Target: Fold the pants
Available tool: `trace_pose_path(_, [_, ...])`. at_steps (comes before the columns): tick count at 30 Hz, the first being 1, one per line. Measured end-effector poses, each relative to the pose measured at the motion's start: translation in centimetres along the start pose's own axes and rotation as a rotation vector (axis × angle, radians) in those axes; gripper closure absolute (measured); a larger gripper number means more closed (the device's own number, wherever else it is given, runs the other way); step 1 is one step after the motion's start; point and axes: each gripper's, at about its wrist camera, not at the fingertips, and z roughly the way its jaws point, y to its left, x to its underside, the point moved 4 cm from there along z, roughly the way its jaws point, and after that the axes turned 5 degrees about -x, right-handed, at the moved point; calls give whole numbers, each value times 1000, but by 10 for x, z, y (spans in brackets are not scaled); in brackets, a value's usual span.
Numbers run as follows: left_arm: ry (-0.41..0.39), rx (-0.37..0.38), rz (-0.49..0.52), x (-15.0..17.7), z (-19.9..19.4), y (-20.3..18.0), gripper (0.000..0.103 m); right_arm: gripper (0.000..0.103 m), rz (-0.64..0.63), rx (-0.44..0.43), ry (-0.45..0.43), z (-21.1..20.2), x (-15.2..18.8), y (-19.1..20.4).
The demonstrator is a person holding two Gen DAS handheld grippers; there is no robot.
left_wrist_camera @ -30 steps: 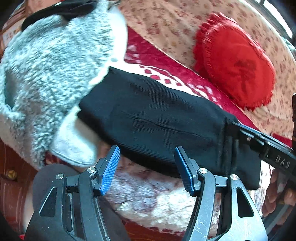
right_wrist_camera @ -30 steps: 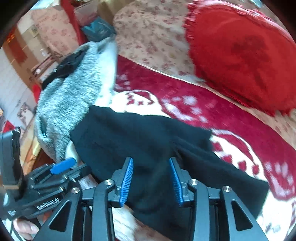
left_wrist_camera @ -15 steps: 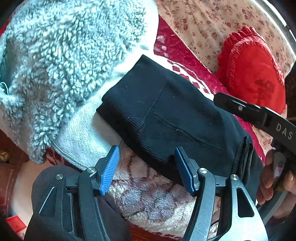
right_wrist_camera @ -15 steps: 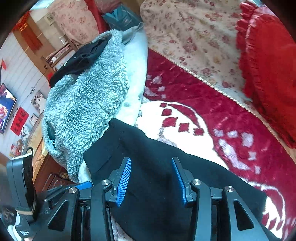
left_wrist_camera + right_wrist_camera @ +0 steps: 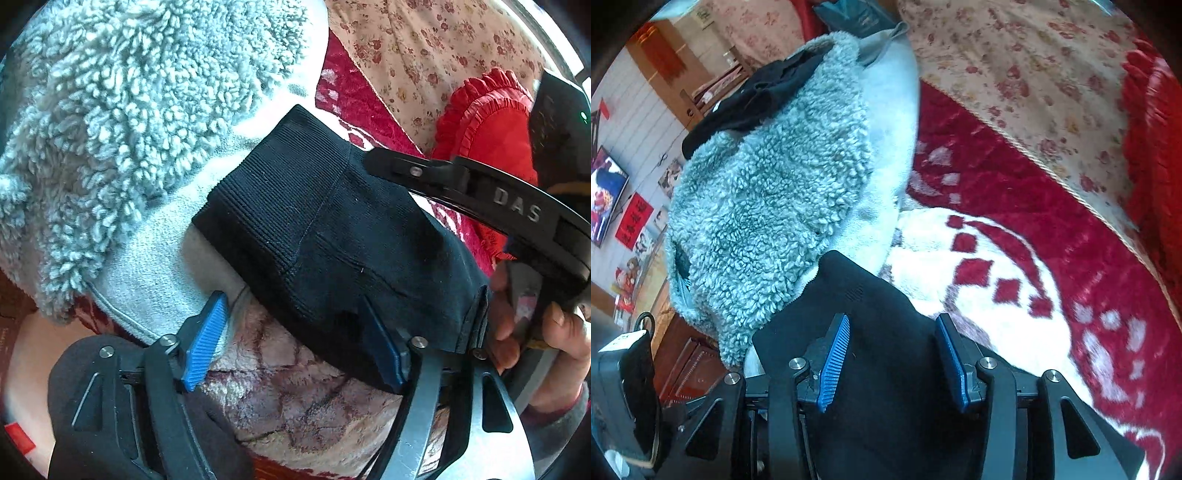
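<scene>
The black pants [image 5: 332,236] lie folded into a thick bundle on the red and white blanket [image 5: 1015,258]. My left gripper [image 5: 295,343] is open at the bundle's near edge, and its right finger [image 5: 384,354] touches the fabric. My right gripper [image 5: 892,363] is open with the black pants [image 5: 871,325] lying between and under its blue pads. In the left wrist view the right gripper's black body [image 5: 480,192] lies over the bundle's right end, held by a hand [image 5: 546,332].
A grey fleece garment [image 5: 122,122] lies against the pants on the left, also in the right wrist view [image 5: 768,206], with a dark cloth [image 5: 753,99] on top. A red frilled cushion [image 5: 487,122] and floral fabric [image 5: 1015,62] lie behind.
Both grippers have moved in closer over the folded pants. The bundle now fills more of both views, and the left gripper's right finger has reached its edge.
</scene>
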Motion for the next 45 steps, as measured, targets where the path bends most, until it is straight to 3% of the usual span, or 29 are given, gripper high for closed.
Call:
trace_pose_path(6, [0, 36, -22, -9, 10, -10, 15, 56, -78, 23, 48, 24, -14, 6])
trace_pose_path(11, [-40, 83, -42, -16, 14, -14, 11, 56, -34, -63, 85, 48, -16, 2])
trace_pose_path(12, [-58, 95, -51, -16, 11, -11, 21, 57, -25, -74, 61, 47, -15, 1])
trace_pose_path(13, [-83, 97, -58, -16, 8, -7, 51, 67, -17, -82, 42, 45, -15, 0])
trace_pose_path(14, [-92, 88, -55, -17, 6, -6, 64, 80, -2, -92, 24, 43, -14, -1])
trace_pose_path(15, [-96, 79, -48, -17, 4, -6, 77, 82, 18, -98, 7, 38, -15, -3])
trace_pose_path(18, [-152, 139, -25, -21, -16, -14, 84, 89, 32, -121, -50, 15, -14, -3])
trace_pose_path(21, [-233, 160, 72, -18, -44, -39, 85, 90, 43, -140, -135, -24, -14, -1])
trace_pose_path(26, [-294, 213, 277, 9, -73, -95, 85, 90, 64, -132, -266, -100, 3, -5])
trace_pose_path(31, [-223, 228, 466, 54, -46, -154, 85, 93, 144, -1, -313, -159, 42, -44])
trace_pose_path(36, [-155, 152, 586, 84, -14, -179, 85, 93, 314, 124, -301, -182, 90, -90])
trace_pose_path(39, [-112, 198, 599, 82, -23, -184, 76, 77, 433, 69, -343, -190, 117, -110])
trace_pose_path(40, [-112, 210, 605, 83, -28, -184, 67, 62, 464, 47, -363, -193, 125, -112])
trace_pose_path(41, [-121, 218, 619, 87, -38, -179, 65, 56, 482, 35, -376, -195, 129, -113])
trace_pose_path(45, [-167, 198, 663, 90, -58, -171, 60, 55, 528, -68, -412, -199, 147, -103])
